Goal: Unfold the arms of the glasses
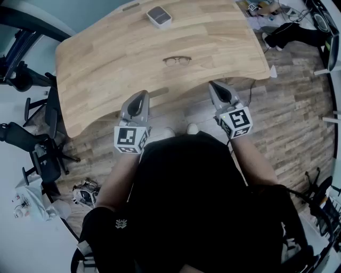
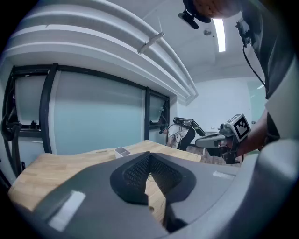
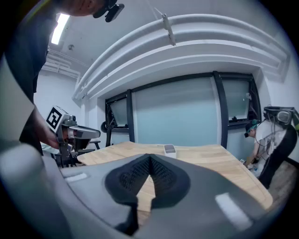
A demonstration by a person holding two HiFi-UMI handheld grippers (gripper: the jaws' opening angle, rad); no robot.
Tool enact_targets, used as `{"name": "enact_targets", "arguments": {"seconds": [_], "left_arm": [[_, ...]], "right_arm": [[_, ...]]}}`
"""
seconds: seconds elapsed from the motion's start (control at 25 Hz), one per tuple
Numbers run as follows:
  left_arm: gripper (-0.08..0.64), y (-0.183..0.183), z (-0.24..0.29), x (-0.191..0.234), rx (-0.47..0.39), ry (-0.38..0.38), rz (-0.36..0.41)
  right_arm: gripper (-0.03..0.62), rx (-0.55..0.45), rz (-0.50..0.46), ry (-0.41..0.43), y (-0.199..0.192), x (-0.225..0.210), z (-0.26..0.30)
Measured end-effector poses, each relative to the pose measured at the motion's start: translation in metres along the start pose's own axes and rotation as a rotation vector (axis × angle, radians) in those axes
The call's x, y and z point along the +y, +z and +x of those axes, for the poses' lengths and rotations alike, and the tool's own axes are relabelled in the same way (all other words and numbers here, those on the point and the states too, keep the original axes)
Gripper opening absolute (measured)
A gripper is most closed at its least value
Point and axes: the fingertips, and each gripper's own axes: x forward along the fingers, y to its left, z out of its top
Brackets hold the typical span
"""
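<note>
A pair of dark-rimmed glasses point(image 1: 177, 61) lies on the light wooden table point(image 1: 106, 64), near its middle, with no arm sticking out from the frame. Both grippers hover at the table's near edge, short of the glasses. My left gripper point(image 1: 143, 96) sits below and left of them, shut and empty. My right gripper point(image 1: 213, 85) sits below and right of them, also shut with nothing in it. In the left gripper view the closed jaws point(image 2: 149, 156) point across the tabletop, and the right gripper point(image 2: 219, 139) shows at the side. The right gripper view shows its own closed jaws point(image 3: 149, 158) and the left gripper point(image 3: 77, 133).
A small white box point(image 1: 159, 16) stands at the table's far edge, beyond the glasses. Office chairs point(image 1: 37, 154) crowd the floor to the left. Cables and gear point(image 1: 287, 32) lie at the far right. Another person point(image 3: 268, 140) bends over beyond the table's right end.
</note>
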Motion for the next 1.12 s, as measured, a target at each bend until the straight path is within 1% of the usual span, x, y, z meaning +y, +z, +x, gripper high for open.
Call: {"name": "enact_targets", "arguments": {"seconds": [0.32,0.48,0.56,0.72,0.88,0.96,1.12], "left_arm": [[0.006,0.001,0.011,-0.03,0.002,0.038,0.027],[0.006,-0.002,0.016,-0.033,0.026,0.048,0.015],[0.006,-0.006,0.022,-0.028,0.038,0.04,0.016],[0.006,-0.019,0.048,-0.008,0.058,0.027,-0.007],[0.006,-0.026,0.08,0.009,0.062,-0.008,-0.029],[0.006,-0.025,0.098,0.019,0.059,-0.03,-0.03],[0.006,-0.019,0.13,0.041,0.044,-0.056,-0.038]], "right_arm": [[0.0,0.011,0.002,0.056,-0.022,-0.016,-0.012],[0.0,0.035,0.032,0.087,-0.031,-0.021,-0.003],[0.0,0.031,0.035,0.11,-0.029,-0.02,0.006],[0.0,0.046,-0.065,0.128,-0.022,-0.021,0.035],[0.0,0.079,-0.119,0.174,-0.014,-0.022,0.065],[0.0,0.109,-0.126,0.193,-0.014,-0.027,0.081],[0.0,0.172,-0.106,0.234,-0.015,-0.035,0.115]]}}
